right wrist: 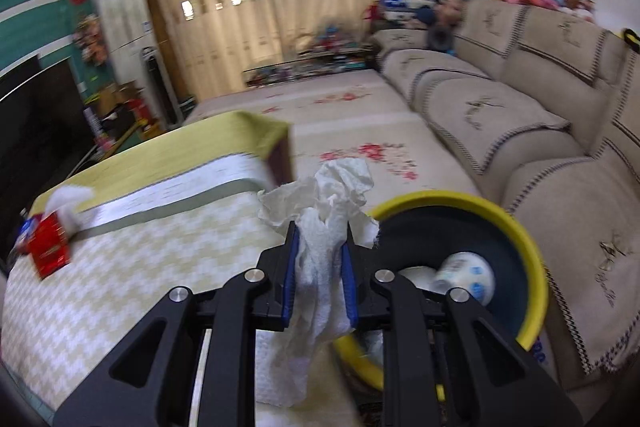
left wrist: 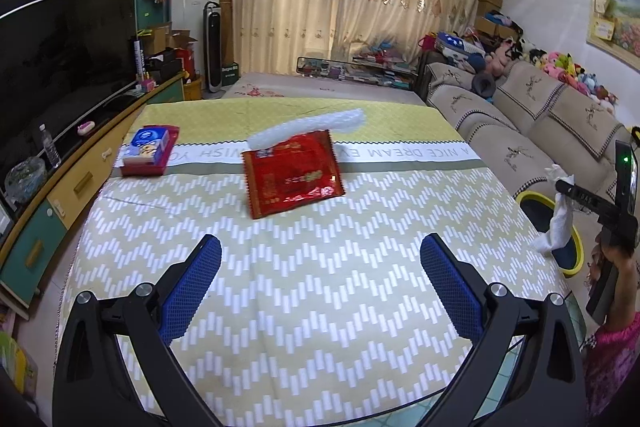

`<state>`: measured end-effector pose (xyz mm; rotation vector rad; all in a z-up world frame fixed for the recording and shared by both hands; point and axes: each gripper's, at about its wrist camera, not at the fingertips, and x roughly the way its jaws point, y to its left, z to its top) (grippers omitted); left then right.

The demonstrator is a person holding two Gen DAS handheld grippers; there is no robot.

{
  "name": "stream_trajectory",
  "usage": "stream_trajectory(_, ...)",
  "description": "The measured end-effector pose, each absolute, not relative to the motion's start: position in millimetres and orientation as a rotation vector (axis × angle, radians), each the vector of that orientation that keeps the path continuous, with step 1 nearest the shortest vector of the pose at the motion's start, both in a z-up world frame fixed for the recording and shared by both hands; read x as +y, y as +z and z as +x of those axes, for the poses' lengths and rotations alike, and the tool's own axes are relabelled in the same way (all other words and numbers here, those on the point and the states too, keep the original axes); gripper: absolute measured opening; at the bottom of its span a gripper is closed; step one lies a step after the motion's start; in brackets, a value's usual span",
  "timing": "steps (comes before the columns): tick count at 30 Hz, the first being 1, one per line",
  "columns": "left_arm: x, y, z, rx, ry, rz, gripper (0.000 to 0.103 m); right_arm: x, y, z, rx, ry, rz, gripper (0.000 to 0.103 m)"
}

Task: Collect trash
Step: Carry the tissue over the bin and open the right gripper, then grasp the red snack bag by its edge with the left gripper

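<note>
Right wrist: right gripper jaws pinch crumpled tissue; left gripper jaws apart.

Table under a chevron cloth: red snack packet at centre, white plastic wrapper touching behind it, tissue box left.

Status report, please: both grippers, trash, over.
Right gripper shut on crumpled tissue, beside yellow-rimmed bin. Left gripper open, empty. Red wrapper on table, path unobstructed.
</note>
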<state>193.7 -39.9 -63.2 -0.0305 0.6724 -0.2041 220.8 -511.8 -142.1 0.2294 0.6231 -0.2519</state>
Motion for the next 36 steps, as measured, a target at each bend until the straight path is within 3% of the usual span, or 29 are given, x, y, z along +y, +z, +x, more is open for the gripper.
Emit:
stream_trajectory(16, -70.9, -66.0, 202.7, 0.696, -0.235, 0.017, 0.098, -584.3, -161.2, 228.2, 0.614, -0.441, 0.241, 0.022)
stream_trajectory(23, -72.6, -66.8, 204.4, 0.701, -0.237, 0.020, 0.098, -588.4, -160.7, 219.1, 0.594, -0.462, 0.252, 0.046)
stream_trajectory(36, -64.4, -81.5, 217.4, 0.727, -0.255, -0.018, 0.098, -482.0, -153.4, 194.6, 0.503, -0.236, 0.243, 0.051)
